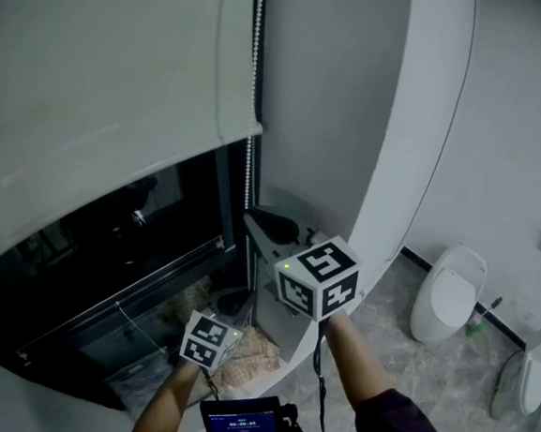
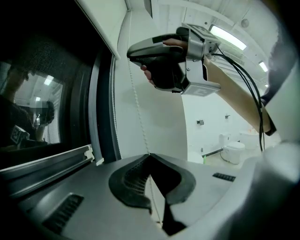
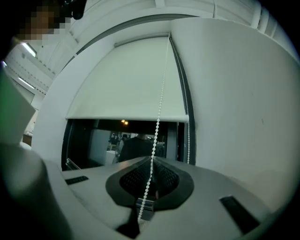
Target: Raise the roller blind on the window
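Roller blind (image 1: 105,64) over the upper part of the window (image 1: 106,271); bead chain (image 1: 253,115) hanging along the blind's right edge, left of the wall (image 1: 338,94); right gripper (image 1: 251,220) on the chain, above the left gripper (image 2: 149,155); toilet (image 1: 447,292) far right, on the floor (image 1: 399,363).

Head camera: high, facing steeply down onto the window's (image 1: 106,271) right edge.
Left gripper (image 2: 150,155) camera: low, close, looking up the bead chain (image 2: 137,101) at the right gripper (image 2: 129,53).
Right gripper camera: near, looking level at the roller blind (image 3: 126,79).
Shared by all views: chain, window.
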Motion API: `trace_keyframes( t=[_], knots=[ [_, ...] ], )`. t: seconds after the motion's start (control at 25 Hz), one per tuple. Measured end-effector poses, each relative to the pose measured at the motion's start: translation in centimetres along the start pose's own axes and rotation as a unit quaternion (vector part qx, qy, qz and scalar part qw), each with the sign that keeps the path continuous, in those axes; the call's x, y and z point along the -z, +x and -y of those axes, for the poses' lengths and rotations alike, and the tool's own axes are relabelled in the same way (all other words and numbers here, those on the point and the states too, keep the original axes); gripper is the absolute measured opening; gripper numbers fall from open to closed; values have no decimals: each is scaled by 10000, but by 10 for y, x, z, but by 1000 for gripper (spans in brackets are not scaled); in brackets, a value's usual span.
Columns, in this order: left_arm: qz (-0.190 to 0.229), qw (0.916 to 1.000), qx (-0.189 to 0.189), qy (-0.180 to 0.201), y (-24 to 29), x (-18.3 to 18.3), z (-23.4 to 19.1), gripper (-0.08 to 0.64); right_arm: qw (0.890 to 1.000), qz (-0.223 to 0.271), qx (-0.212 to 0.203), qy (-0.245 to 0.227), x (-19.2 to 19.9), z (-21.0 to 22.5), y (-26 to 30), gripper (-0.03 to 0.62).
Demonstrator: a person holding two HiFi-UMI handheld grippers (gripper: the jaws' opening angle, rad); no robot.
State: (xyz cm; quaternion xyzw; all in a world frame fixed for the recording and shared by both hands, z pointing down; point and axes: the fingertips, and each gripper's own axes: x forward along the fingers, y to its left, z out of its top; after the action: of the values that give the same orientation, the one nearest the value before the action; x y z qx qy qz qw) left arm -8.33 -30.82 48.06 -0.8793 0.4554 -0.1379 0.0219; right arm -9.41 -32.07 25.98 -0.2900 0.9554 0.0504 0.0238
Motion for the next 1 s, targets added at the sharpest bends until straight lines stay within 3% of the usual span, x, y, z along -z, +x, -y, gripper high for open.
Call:
trace_keyframes(
  t=[0.08,0.28,0.4,0.52,0.6,0.76,1.0],
  knots=[
    [-110,9999,60,2,0,13,6,12,9998,-190,-84,45,15,-4,5,9],
    [-162,9978,323,-548,-4,40,12,12,9992,-372,59,-95,44,-9,5,9],
    [261,9952,210,-916,-15,28,-1,14,9979,-438,221,-419,48,-9,-1,8],
    [976,9848,110,-1429,-34,-12,-27,17,9966,-575,188,-556,52,-8,-3,8],
    [1415,9782,115,-1514,-46,-47,-41,20,9956,-690,160,-608,62,-9,-4,8],
    [2052,9705,210,-1246,-63,-121,-55,60,9934,-989,98,-578,97,-19,-7,8],
    [2400,9672,297,-782,-68,-201,-44,69,9866,-1548,-88,-510,157,-38,-14,8]
  ],
)
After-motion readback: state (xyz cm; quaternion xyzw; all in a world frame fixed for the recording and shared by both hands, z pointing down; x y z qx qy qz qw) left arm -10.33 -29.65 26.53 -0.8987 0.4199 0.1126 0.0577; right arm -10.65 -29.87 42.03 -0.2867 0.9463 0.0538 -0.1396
